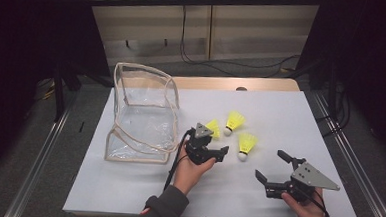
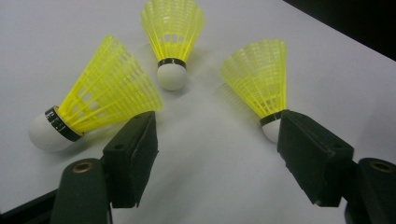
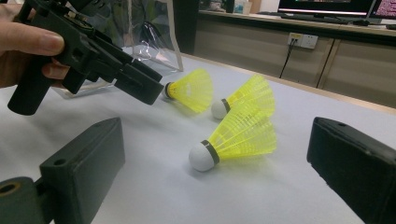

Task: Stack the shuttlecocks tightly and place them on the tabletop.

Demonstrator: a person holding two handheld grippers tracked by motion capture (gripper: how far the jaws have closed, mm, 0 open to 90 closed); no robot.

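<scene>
Three yellow shuttlecocks with white cork heads lie on the white table top [image 1: 291, 113]: a left one [image 1: 213, 128] [image 2: 100, 100], a far one [image 1: 235, 121] [image 2: 172, 39] and a right one [image 1: 245, 144] [image 2: 259, 77]. My left gripper [image 1: 218, 142] [image 2: 215, 126] is open just short of them, with bare table between its jaws. Its right jaw stands close beside the right shuttlecock's cork. My right gripper [image 1: 273, 166] [image 3: 217, 135] is open near the table's front right, pointing at the right shuttlecock [image 3: 233, 137], which lies a little way ahead of its jaws.
A clear plastic bag with beige trim [image 1: 140, 116] [image 3: 149, 37] stands open at the table's left. The person's left hand [image 3: 28, 44] holds the left gripper. Cables and a wooden wall lie beyond the table's far edge; metal rails run along both sides.
</scene>
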